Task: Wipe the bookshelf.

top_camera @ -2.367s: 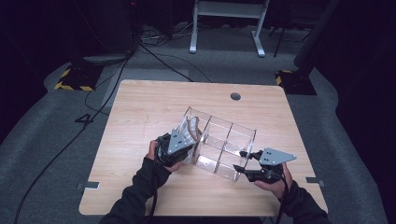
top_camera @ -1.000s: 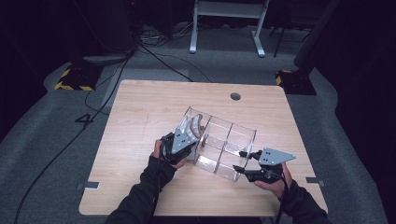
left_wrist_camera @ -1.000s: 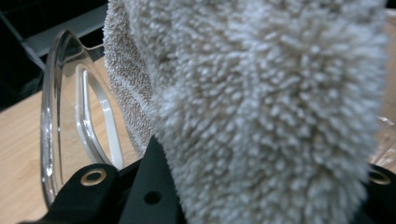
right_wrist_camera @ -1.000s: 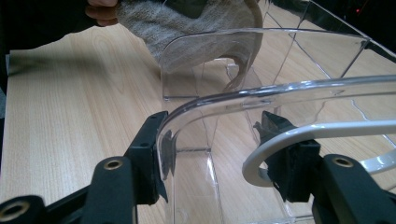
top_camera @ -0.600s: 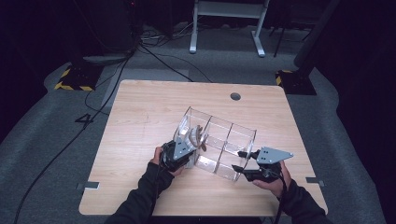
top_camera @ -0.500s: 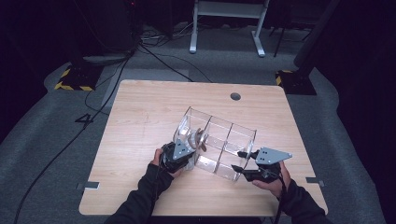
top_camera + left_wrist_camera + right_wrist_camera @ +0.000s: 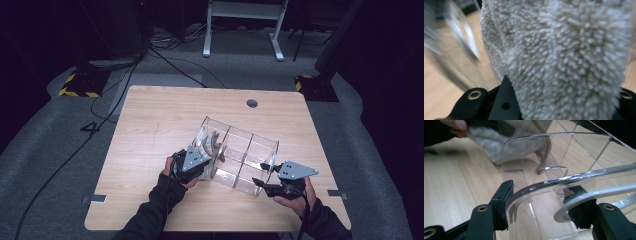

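Clearly the work in hand is wiping the clear, hard-plastic organiser box with its thin inner dividers point(image 7: 240, 156), which sits near the middle of the pale wooden table point(image 7: 150, 120), turned at an angle to the table's edges. The left gripper point(image 7: 196, 161) has its fingers pressed tight on a fluffy grey-beige looped-pile cloth point(image 7: 564, 57), pinching it near one end so the loose part bulges forward into the left-hand compartment. That cloth is soft, light and limp; it will fold and drag rather than push, so a grip close to the working end suits it, as here. The right gripper point(image 7: 270, 179) straddles the box's near right corner: in the right gripper view one finger point(image 7: 502, 200) sits against the outside of the curved transparent wall and the other lies inside, so the fingers look closed on that wall, steadying the box.

By my judgement the box is light, stiff and slick, with glossy faces and rounded rims. It will slide on the smooth table under any sideways rub, and its thin walls may flex or crack if squeezed hard. A rim or corner, where two walls brace each other, is the safest hold.
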The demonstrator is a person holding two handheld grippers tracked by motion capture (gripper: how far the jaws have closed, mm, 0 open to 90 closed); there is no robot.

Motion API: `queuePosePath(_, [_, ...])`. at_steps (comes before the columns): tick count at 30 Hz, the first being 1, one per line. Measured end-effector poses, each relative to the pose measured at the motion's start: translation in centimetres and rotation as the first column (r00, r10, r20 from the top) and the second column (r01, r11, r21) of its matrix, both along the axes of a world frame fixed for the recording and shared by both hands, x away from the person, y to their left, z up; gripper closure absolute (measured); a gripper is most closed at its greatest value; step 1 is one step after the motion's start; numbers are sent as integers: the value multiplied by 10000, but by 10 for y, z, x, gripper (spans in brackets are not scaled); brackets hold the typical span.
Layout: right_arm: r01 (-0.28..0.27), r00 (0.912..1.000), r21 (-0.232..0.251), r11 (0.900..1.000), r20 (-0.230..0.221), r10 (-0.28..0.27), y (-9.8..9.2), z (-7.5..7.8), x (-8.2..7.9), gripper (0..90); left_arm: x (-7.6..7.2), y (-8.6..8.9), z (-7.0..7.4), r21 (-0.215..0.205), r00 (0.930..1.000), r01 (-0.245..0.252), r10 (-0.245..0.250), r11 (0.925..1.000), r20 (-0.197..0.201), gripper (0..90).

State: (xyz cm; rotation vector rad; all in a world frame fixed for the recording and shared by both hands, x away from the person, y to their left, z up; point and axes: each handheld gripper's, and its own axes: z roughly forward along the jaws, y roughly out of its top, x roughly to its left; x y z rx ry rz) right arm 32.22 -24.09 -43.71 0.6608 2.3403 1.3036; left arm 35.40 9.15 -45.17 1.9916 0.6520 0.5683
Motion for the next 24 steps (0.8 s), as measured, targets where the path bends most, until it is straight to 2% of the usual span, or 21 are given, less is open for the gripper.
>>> queuePosePath(1, [63, 10000, 10, 10000, -46, -63, -1, 0, -1, 418, -1, 1, 8, -297, 9997, -117, 123, 9995, 220, 773])
queuePosePath(2, [146, 9999, -17, 9999, -66, -146, -1, 1, -2, 419, 0, 2, 10, -396, 9996, -145, 155, 9991, 248, 773])
queuePosePath(5, [377, 9989, 72, 9993, -265, -375, -3, 2, -5, 417, 0, 1, 9, -332, 9997, -127, 135, 9994, 221, 773])
queuePosePath(6, [454, 9984, 107, 9989, -344, -450, -4, 2, -8, 404, 1, -1, 5, -81, 9998, -124, 125, 9999, 170, 773])
queuePosePath(7, [403, 9987, 46, 9992, -297, -402, -4, 1, -10, 383, 1, -3, 2, 29, 9999, -119, 118, 9999, 59, 773])
queuePosePath(9, [343, 9993, -98, 9994, -116, -344, -4, 1, -12, 370, 3, -9, -8, 540, 10000, -8, 12, 9985, -73, 773])
queuePosePath(11, [260, 9997, -53, 9996, -38, -260, -6, 0, -15, 357, 6, -17, -23, 906, 9994, -151, 179, 9958, -300, 773])
queuePosePath(12, [260, 9997, -53, 9996, -38, -260, -6, 0, -15, 357, 6, -17, -23, 906, 9994, -151, 179, 9958, -300, 773])
queuePosePath(14, [264, 9996, -62, 9996, 84, -263, -7, -1, -17, 313, 9, -16, -29, 857, 9980, -229, 278, 9961, -565, 774])
queuePosePath(15, [344, 9975, 30, 9994, 616, -345, -10, -6, -21, 293, 9, -15, -33, 1015, 9981, -247, 303, 9945, -540, 774])
queuePosePath(17, [339, 9963, 95, 9994, 785, -345, -11, -7, -22, 292, 10, -15, -35, 1003, 9978, -227, 287, 9947, -593, 774])
queuePosePath(18, [325, 9953, 306, 9990, 898, -351, -14, -9, -24, 295, 10, -16, -37, 1137, 9977, -209, 281, 9933, -619, 775])
queuePosePath(21, [425, 9949, 300, 9986, 907, -451, -14, -8, -25, 318, 10, -18, -42, 1532, 9979, -140, 235, 9881, -602, 777])
queuePosePath(22, [512, 9939, 261, 9983, 961, -535, -15, -7, -27, 361, 10, -18, -44, 1695, 9986, -169, 251, 9854, -465, 779])
queuePosePath(24, [621, 9936, 436, 9971, 920, -659, -20, -5, -28, 400, 10, -17, -44, 1563, 9972, -221, 329, 9875, -667, 780])
